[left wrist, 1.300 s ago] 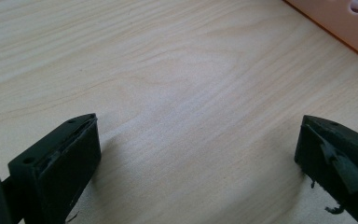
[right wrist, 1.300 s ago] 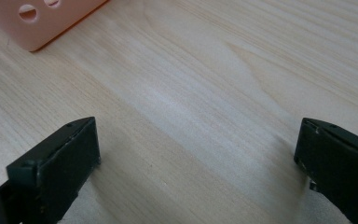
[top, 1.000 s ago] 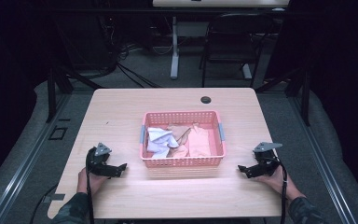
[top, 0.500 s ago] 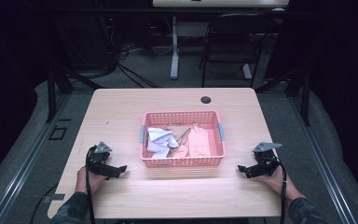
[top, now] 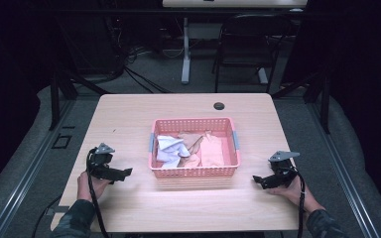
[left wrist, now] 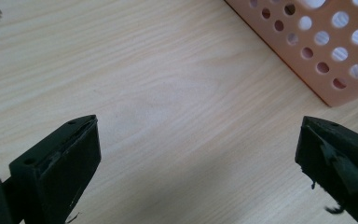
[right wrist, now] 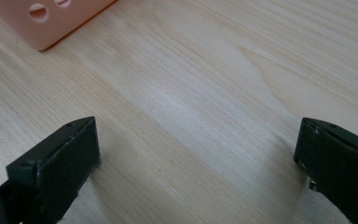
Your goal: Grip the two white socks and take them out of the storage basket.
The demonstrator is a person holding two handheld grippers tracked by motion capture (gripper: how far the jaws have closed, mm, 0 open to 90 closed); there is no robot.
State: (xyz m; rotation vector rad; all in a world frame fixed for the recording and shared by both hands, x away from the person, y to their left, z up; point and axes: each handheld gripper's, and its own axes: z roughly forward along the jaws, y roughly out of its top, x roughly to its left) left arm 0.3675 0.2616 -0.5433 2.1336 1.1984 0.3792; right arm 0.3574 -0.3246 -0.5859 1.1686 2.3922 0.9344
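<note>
Pink basket (top: 194, 171) sits mid-frame between your spread-jaw grippers, left gripper (top: 121, 173) slightly nearer, both resting empty on the surface (top: 129, 114)

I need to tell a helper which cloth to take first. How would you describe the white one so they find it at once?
Find the pink basket mid-table. In its left half lies the white cloth, crumpled. The cloths beside it are peach or pink; it alone is white.

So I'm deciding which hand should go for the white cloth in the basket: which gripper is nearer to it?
Left. The left gripper sits just off the pink basket on the white cloth's side; the right gripper lies beyond the opposite end, past the peach cloth.
</note>
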